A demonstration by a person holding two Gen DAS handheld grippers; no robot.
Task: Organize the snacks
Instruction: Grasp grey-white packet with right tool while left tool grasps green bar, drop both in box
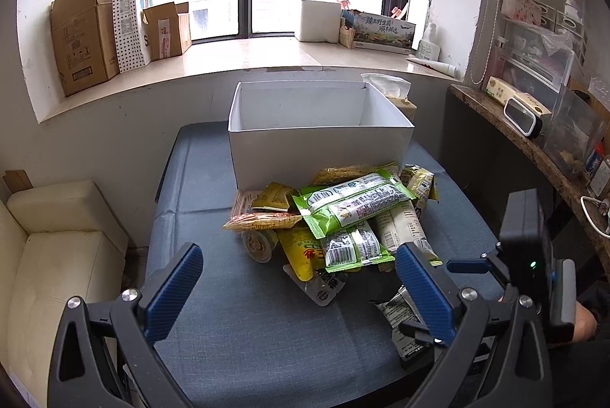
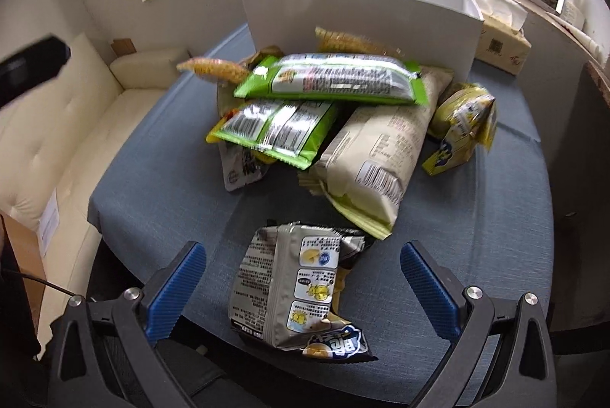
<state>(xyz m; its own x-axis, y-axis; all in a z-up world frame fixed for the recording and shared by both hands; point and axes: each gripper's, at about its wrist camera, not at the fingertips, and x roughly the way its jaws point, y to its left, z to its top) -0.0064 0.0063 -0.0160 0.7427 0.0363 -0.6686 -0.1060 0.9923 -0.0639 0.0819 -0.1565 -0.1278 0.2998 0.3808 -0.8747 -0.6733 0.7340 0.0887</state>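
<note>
Jaws wide, silver packet (image 2: 293, 290) between.

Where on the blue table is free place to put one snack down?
Bare cloth lies left of the snack pile, toward the cream sofa, and between the open left gripper fingers. Crowded: before the white box and around the grey packet.

Little print was legible. A long carton (image 1: 383, 31) on the far windowsill, right of the window, carried large Chinese characters, seemingly "臻品野生菌". Barcodes stood on the green packets (image 2: 274, 132) and the cream bag (image 2: 375, 156). The grey packet (image 2: 293, 288) nearest bore 3 small pictured panels; its fine print was unreadable.
</note>
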